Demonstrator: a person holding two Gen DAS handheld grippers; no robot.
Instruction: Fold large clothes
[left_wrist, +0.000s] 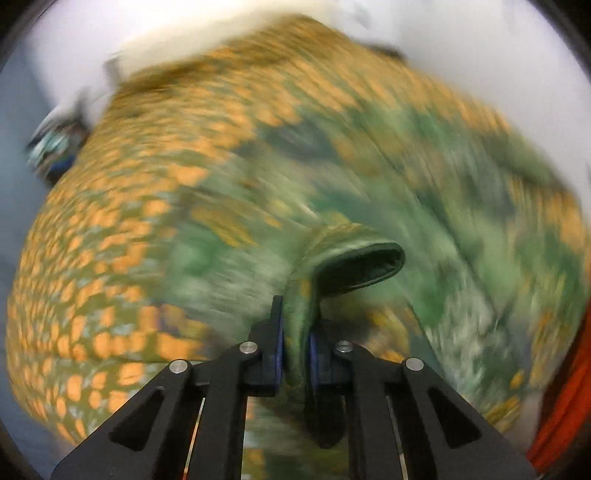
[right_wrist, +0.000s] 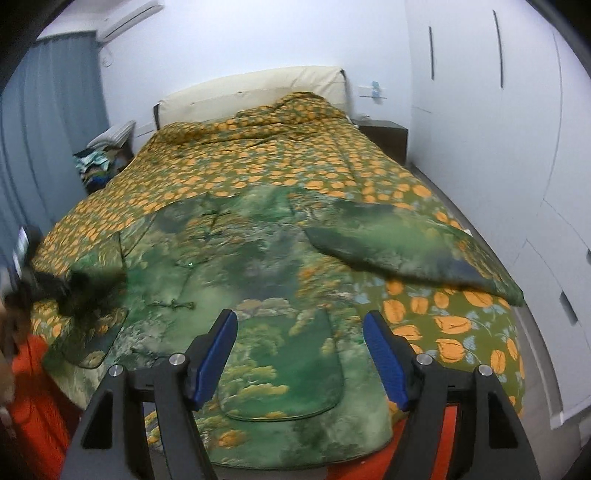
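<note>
You are standing at the foot of a bed (right_wrist: 424, 177) spread with an olive cover printed in orange tulips. A cream padded headboard (right_wrist: 251, 92) backs onto a plain white wall (right_wrist: 258, 33). To your left, blue-grey curtains (right_wrist: 48, 122) hang full height, with an air conditioner (right_wrist: 129, 18) mounted above them. Below, a cluttered heap of items (right_wrist: 99, 162) sits beside the bed. On your right runs a white wardrobe (right_wrist: 517, 110) with long dark handles, and a dark nightstand (right_wrist: 384, 134) fills the corner. Grey floor (right_wrist: 535, 369) shows along the wardrobe. The light is even and cool.
</note>
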